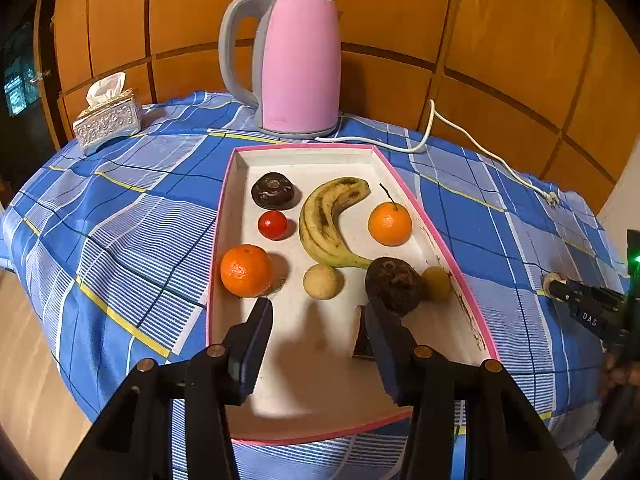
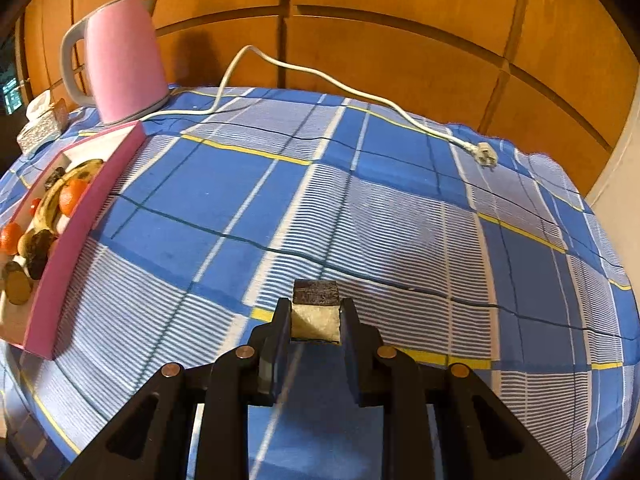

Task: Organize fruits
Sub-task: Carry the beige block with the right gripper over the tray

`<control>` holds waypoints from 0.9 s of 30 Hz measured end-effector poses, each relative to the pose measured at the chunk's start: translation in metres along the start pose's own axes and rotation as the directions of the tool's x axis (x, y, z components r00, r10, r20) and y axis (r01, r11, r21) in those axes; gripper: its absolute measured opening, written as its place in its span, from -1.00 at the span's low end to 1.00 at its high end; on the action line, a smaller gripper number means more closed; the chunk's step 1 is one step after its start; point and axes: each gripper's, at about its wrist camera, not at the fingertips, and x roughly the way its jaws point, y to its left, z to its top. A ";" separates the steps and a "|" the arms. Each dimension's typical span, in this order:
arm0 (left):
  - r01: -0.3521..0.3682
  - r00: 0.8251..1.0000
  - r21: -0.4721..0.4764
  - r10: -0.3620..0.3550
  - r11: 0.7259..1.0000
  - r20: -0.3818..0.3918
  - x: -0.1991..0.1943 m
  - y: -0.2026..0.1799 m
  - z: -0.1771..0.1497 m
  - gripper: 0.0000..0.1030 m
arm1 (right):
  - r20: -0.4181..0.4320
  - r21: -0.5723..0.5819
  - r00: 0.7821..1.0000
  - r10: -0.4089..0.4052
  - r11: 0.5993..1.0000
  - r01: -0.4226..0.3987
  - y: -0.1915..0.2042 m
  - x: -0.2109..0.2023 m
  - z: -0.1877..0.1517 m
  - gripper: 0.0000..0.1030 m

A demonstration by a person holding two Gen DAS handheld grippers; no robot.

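Pink-rimmed tray [image 1: 436, 236] on blue checked cloth [image 1: 120, 220], left wrist view: left gripper [image 1: 318, 316] over near end, jaws apart, nothing between pads. Right finger just beside dark-skinned wedge [image 1: 362, 338]. Banana [image 1: 328, 220], two oranges [image 1: 245, 271], tomato [image 1: 273, 225] further in.

Right wrist view: right gripper [image 2: 315, 320] clamped on pale cube with dark rind [image 2: 315, 308], above cloth, well right of tray.

My left wrist view looks steeply down, close over the tray [image 1: 224, 208], my right over bare tablecloth [image 2: 360, 208], both share the kettle [image 1: 298, 64].
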 end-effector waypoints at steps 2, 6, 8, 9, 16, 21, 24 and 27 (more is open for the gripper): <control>0.002 1.000 0.001 -0.002 1.000 -0.001 0.000 0.001 -0.001 -0.04 | -0.004 -0.012 1.000 0.016 1.000 -0.016 0.006 0.000 0.001 -0.54; 0.002 1.000 -0.009 -0.002 1.000 0.001 -0.001 0.005 -0.003 -0.04 | -0.006 -0.038 0.998 0.055 0.998 -0.055 0.020 -0.002 0.005 -0.54; 0.000 1.000 -0.015 0.000 1.000 0.002 -0.001 0.007 -0.004 -0.04 | -0.004 -0.055 0.997 0.073 0.996 -0.073 0.028 -0.003 0.007 -0.54; -0.001 1.000 -0.018 0.001 1.000 0.000 -0.001 0.009 -0.004 -0.04 | -0.003 -0.062 0.997 0.078 0.995 -0.078 0.031 -0.003 0.008 -0.54; 0.000 1.000 -0.031 0.000 1.000 -0.004 0.000 0.013 -0.006 -0.03 | -0.004 -0.107 0.994 0.108 0.988 -0.107 0.051 -0.006 0.012 -0.54; 0.001 1.000 -0.036 -0.001 0.999 -0.001 0.000 0.013 -0.005 -0.01 | -0.020 -0.108 0.992 0.123 0.986 -0.124 0.058 -0.005 0.008 -0.54; 0.001 1.000 -0.032 -0.001 0.999 -0.001 0.000 0.013 -0.005 -0.01 | -0.030 -0.108 0.991 0.133 0.985 -0.135 0.061 -0.004 0.007 -0.54; 0.000 1.000 -0.035 0.000 0.999 -0.002 0.001 0.012 -0.005 -0.01 | -0.036 -0.105 0.989 0.144 0.984 -0.147 0.064 -0.004 0.007 -0.54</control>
